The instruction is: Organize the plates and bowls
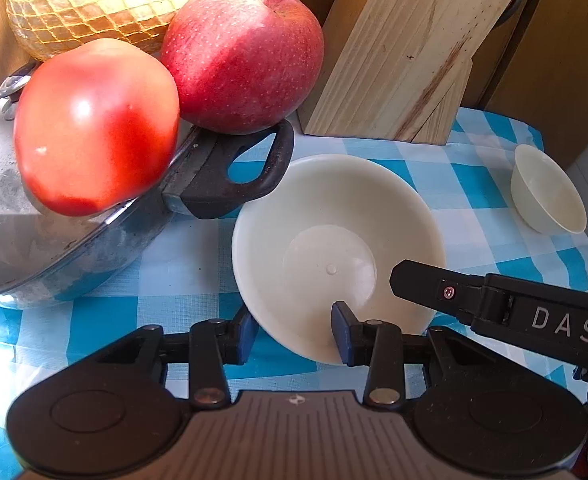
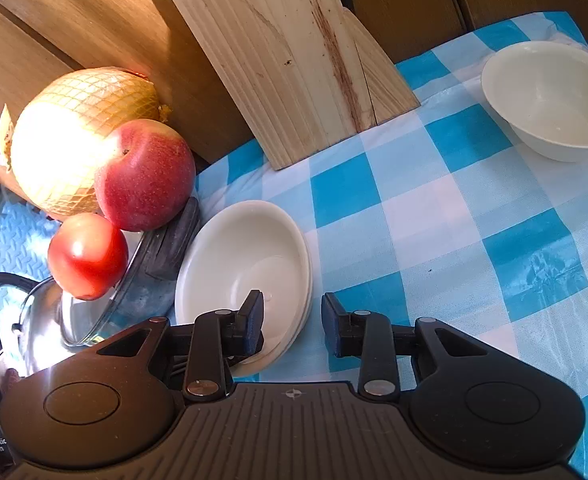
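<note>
— Cream plastic, that stack of plates [image 2: 249,264]: shallow, round, glossy, nested beside the pot's handle [image 1: 249,168] on the checked tabletop [image 2: 434,240].

— Which gripper is nearer?

— Both straddle its near rim. My left gripper [image 1: 294,332] has its fingers apart, one outside the rim, one inside. My right gripper [image 2: 291,320] is apart too, left finger over the plates, right finger off on the cloth.

— And the bowl?

— The small bowl [image 2: 550,100] sits well apart, far right; I judge the right gripper suits it.
</note>
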A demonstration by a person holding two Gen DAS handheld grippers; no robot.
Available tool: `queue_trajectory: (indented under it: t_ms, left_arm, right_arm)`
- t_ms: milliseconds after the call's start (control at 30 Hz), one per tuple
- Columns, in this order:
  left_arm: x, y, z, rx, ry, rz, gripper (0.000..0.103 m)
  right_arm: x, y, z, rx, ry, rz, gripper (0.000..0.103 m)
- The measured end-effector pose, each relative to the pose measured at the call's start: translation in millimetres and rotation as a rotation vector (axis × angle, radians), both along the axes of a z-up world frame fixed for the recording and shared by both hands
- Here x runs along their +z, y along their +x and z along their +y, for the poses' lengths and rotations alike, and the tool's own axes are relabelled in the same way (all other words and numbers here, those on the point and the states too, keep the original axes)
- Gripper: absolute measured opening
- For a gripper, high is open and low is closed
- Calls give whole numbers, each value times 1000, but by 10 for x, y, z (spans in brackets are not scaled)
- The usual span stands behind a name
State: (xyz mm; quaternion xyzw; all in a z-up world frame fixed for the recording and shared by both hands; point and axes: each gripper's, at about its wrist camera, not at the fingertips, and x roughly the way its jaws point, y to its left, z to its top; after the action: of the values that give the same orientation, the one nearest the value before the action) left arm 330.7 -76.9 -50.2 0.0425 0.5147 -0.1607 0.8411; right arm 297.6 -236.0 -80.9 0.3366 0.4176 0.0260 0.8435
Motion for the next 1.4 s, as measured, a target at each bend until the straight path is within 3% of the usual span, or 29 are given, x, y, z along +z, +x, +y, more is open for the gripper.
queue_trajectory:
  t_ms: [400, 800, 967, 1400]
  left_arm:
    - [37, -61, -184, -53, 2, 7, 36]
    - [426, -78, -67, -10, -30, -77, 43]
    - [556, -115, -340, -40, -76, -106, 47]
    - [488, -267, -1209, -173, -51, -123, 49]
  right_arm:
    - [70, -178, -132, 1, -33, 26, 41]
    - [245, -445, -741, -156, -88, -25, 47]
    - [292, -557, -1053, -261, -113, -46, 48]
    - [258, -706, -1532, -360, -163, -50, 50]
